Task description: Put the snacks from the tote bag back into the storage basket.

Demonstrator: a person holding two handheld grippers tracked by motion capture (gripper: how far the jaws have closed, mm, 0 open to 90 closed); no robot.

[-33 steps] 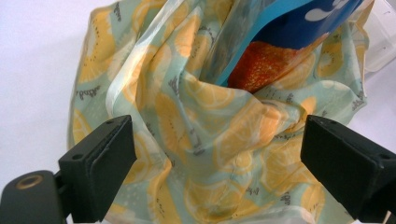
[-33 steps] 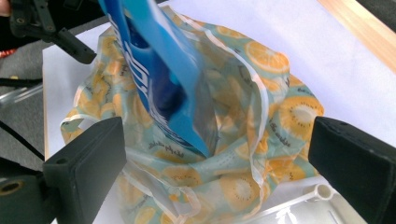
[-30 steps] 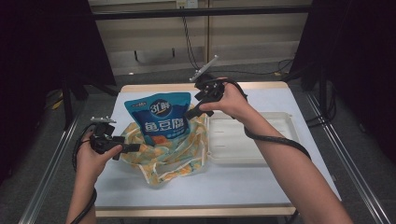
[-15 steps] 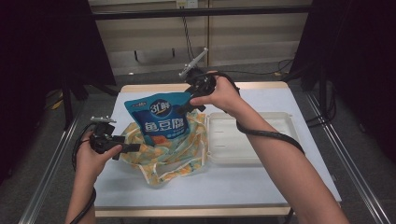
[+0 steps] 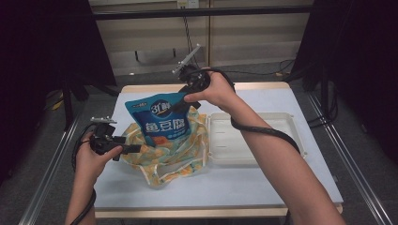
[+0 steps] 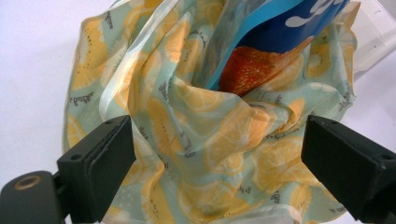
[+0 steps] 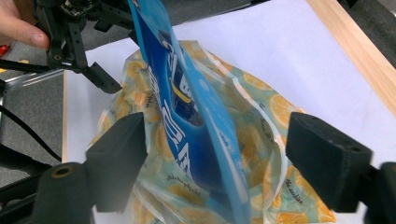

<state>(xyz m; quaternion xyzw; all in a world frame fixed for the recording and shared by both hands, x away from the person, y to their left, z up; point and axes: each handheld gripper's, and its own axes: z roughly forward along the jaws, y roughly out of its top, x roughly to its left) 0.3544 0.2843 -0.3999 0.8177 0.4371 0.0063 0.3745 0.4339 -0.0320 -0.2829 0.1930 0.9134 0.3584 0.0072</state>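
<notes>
From the high view: blue pouch (image 5: 162,119) is standing upright in the lemon-print bag (image 5: 164,152) mid-counter (image 5: 263,187), long axis near-vertical, top tilting far-left. Left hand-held gripper (image 5: 133,149) is reaching the bag's left rim; grip unclear.

Left gripper view: jaws are gaping, fabric loose between.

Right gripper view: jaws have just been closing, straddling the pouch (image 7: 187,116) without touching. Centre on the top seam before pinching.

Blue foil snack pouch (image 7: 187,116) stands upright between the right jaws, blocking passage; crumpled lemon-print plastic bag (image 6: 196,140) fills the left jaws' gap; bare white surface (image 5: 263,183) beyond lies open.
</notes>
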